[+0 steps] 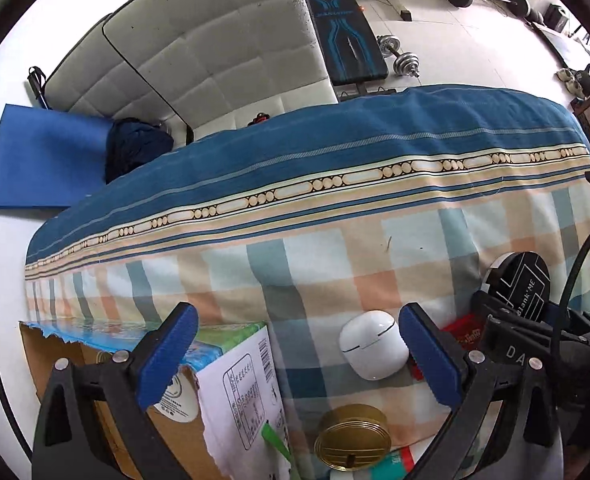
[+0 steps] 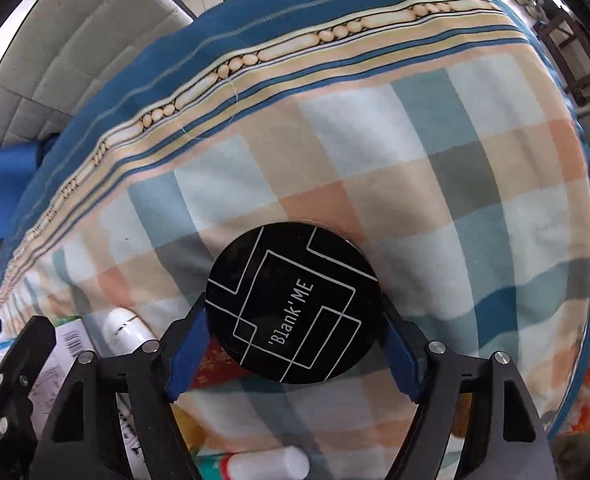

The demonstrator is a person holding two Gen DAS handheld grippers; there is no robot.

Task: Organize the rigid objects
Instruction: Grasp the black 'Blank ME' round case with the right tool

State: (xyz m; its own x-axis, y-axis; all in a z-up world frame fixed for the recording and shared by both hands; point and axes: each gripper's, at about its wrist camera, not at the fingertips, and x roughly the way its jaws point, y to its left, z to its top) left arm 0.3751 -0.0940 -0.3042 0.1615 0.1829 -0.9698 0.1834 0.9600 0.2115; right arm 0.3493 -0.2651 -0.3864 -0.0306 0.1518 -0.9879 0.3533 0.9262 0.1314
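Observation:
My right gripper is shut on a round black compact marked 'Blank ME', held above the checked cloth. The compact also shows in the left wrist view at the far right. My left gripper is open and empty, above the table. A white earbud case lies just left of its right finger. A gold round tin lies below it. An open cardboard box with a white labelled flap sits under the left finger.
A red packet lies under the right gripper. A white tube lies at the bottom of the right wrist view. Beyond the table are a white mattress, a blue mat, a weight bench and dumbbells.

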